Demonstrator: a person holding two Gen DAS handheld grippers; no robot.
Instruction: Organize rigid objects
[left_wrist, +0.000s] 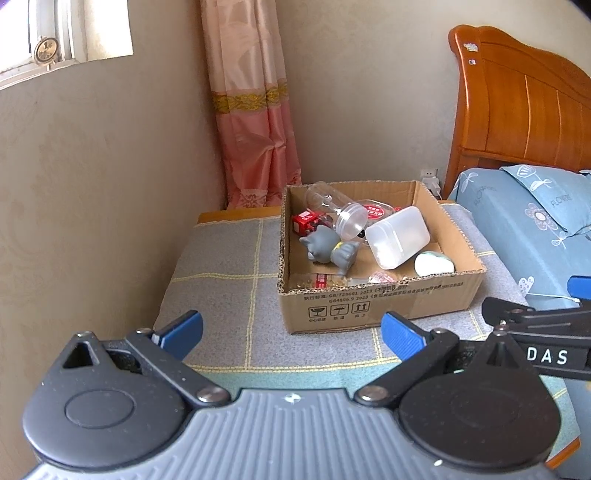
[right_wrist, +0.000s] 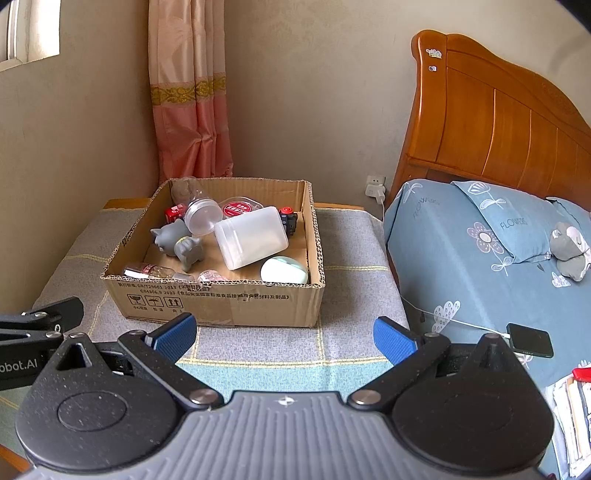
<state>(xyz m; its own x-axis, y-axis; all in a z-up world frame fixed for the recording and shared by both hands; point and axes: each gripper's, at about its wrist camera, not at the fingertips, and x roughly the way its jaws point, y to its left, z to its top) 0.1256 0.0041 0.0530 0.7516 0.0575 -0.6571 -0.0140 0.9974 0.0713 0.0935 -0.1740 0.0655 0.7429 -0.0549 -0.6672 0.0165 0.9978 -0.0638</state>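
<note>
Cardboard box (right_wrist: 221, 299) sits on the grey mat (right_wrist: 351, 240) beside the bed, holding a grey cat figure (right_wrist: 177, 242), a white container (right_wrist: 251, 236) and a clear jar (right_wrist: 199, 214). I keep both the left gripper (left_wrist: 291, 332) and the right gripper (right_wrist: 284, 334) spread wide, empty, short of it.

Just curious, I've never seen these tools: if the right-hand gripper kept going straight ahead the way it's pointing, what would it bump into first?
Most likely the near wall of the cardboard box. The right gripper is open and empty, and only bare grey mat lies between; depth is hard to judge.
</note>
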